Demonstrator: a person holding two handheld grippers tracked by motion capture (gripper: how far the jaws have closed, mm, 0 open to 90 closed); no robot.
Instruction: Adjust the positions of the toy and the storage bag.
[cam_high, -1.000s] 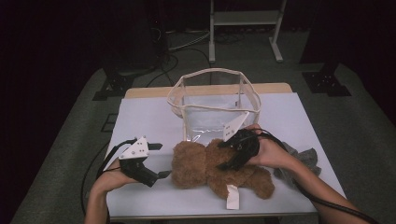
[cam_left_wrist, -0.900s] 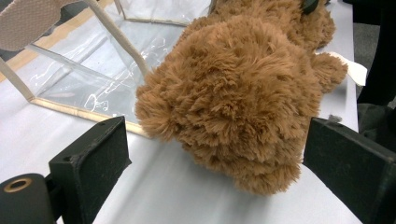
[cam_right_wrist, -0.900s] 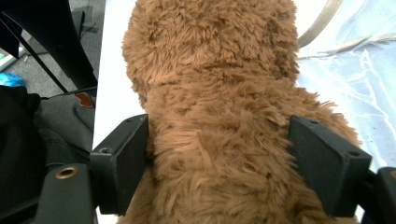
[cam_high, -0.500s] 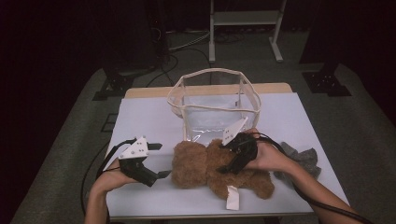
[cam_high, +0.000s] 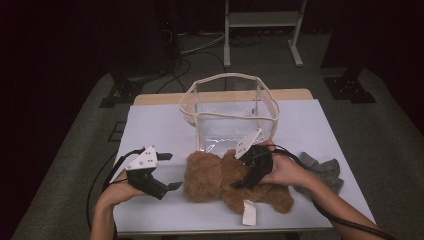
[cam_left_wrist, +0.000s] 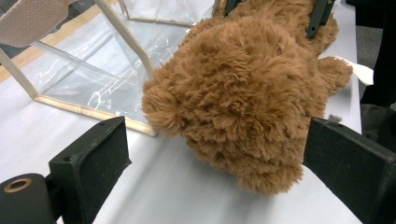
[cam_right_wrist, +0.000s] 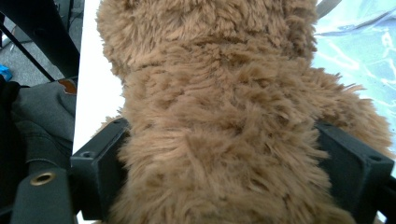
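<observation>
**Handling the plush bear: grip points and compliance**

The teddy bear (cam_high: 235, 182) lies on the table just in front of the clear bin (cam_high: 227, 112). Your right gripper (cam_high: 248, 175) straddles its torso, jaws pressed into the fur on both sides: treat this as a grasp on the bear. Your left gripper (cam_high: 167, 172) stands released just beside the head. Expect a light, soft, compressible load that sags. Hold it at the torso, not a limb or the tag (cam_high: 248, 212).

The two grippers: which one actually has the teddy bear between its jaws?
The right gripper: its jaws press into both sides of the brown teddy bear. The left gripper is open beside the bear's head, touching nothing.
</observation>
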